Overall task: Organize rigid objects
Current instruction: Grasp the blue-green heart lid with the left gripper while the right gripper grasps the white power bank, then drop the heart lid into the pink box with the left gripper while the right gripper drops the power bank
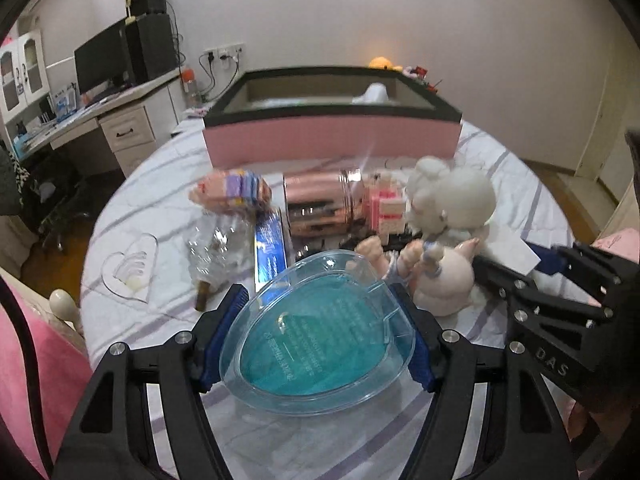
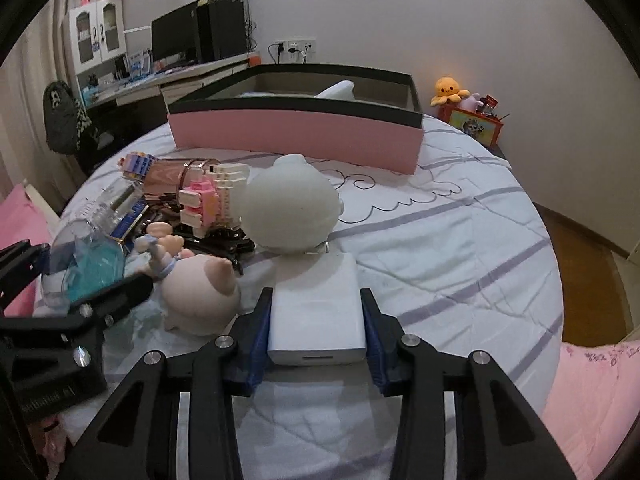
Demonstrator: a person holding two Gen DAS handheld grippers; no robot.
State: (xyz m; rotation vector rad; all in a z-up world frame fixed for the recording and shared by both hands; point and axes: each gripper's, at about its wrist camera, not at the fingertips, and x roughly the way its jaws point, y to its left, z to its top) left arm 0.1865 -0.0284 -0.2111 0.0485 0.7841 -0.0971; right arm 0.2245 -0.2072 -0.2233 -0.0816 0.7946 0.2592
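- We hold two things at once: our left gripper pinches the heart-shaped blue container by its two sides, and our right gripper has its jaws closed on the long sides of the white power bank.
- What the next move turns on, we judge, is the pink storage box: it sits straight ahead of both grippers, toward the far edge of the bed, its long wall running across our line of approach.
- The power bank's long axis points forward along the fingers, toward the box.
- The right gripper looks nearer to an open path, with bare bedspread on its right.
- Between us and the box lies clutter: the white-haired doll just beside both grippers, a rose-gold canister on its side, pink brick models, and a clear glass bottle.
- A clear heart-shaped lid lies apart near the bed's left edge.
- We would have to lift over the doll's head and the box wall.
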